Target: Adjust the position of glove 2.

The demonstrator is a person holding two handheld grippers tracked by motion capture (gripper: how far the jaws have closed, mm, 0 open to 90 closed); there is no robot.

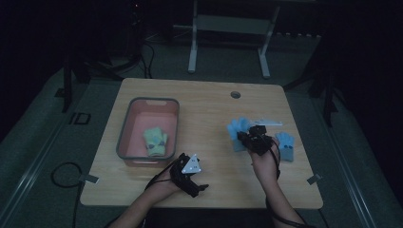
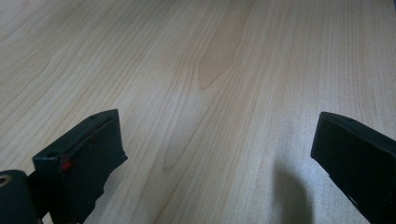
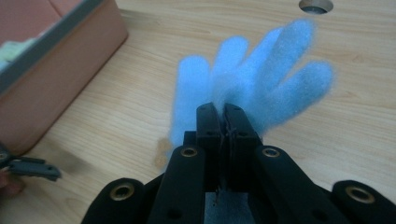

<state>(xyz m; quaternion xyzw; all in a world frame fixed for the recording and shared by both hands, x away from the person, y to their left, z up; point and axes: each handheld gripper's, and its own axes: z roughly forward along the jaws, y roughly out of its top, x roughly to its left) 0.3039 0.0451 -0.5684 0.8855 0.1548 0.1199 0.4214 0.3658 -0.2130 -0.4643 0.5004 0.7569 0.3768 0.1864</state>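
The soft, light blue glove (image 3: 252, 79) is pinched at its cuff by the right tongs (image 3: 223, 114), fingers drooping toward twelve o'clock; the left tongs (image 2: 219, 149) stand wide, empty.

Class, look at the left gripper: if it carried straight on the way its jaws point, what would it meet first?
Most likely the bare wooden table. The left gripper has its jaws open and angled down at the tabletop, with nothing between or ahead of them as far as its view reaches.
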